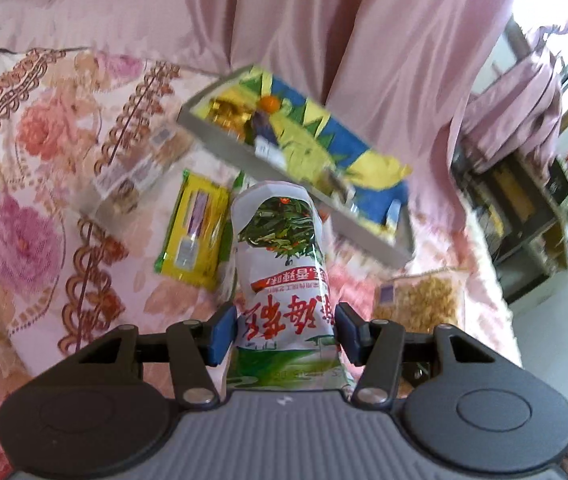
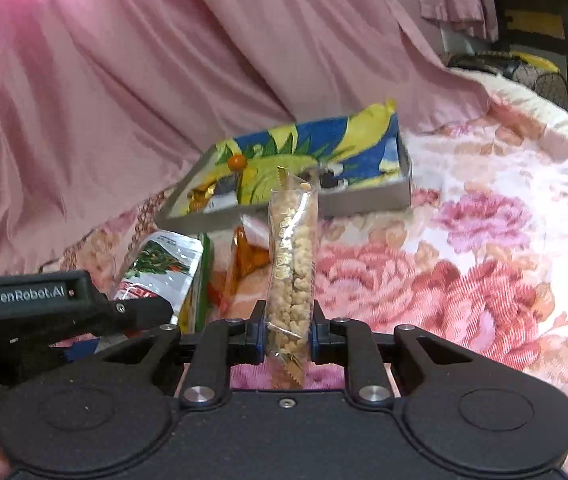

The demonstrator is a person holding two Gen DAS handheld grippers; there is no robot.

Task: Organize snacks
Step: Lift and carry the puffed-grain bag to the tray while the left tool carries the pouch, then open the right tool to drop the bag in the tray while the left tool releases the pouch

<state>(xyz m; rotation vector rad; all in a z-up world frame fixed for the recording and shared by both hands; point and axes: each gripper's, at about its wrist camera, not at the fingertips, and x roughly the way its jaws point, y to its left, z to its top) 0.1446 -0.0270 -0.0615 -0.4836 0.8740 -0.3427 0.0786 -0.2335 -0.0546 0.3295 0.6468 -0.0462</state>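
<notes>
My left gripper [image 1: 285,330] is shut on a white snack bag with green leaves and red characters [image 1: 282,264], held above the floral bedspread; the bag also shows in the right wrist view [image 2: 162,270]. My right gripper [image 2: 287,334] is shut on a clear packet of pale puffed snacks [image 2: 291,264], held upright; it shows in the left wrist view [image 1: 419,298]. A grey tray lined with a blue and yellow cloth [image 1: 220,136] [image 2: 363,200] lies ahead of both grippers with a few small snacks in it.
On the bedspread lie a yellow-green packet [image 1: 196,232], a clear boxed snack [image 1: 140,172] and an orange wrapper [image 2: 244,264]. A pink curtain [image 2: 124,80] hangs behind the tray. Shelves with boxes [image 1: 523,216] stand at the right past the bed edge.
</notes>
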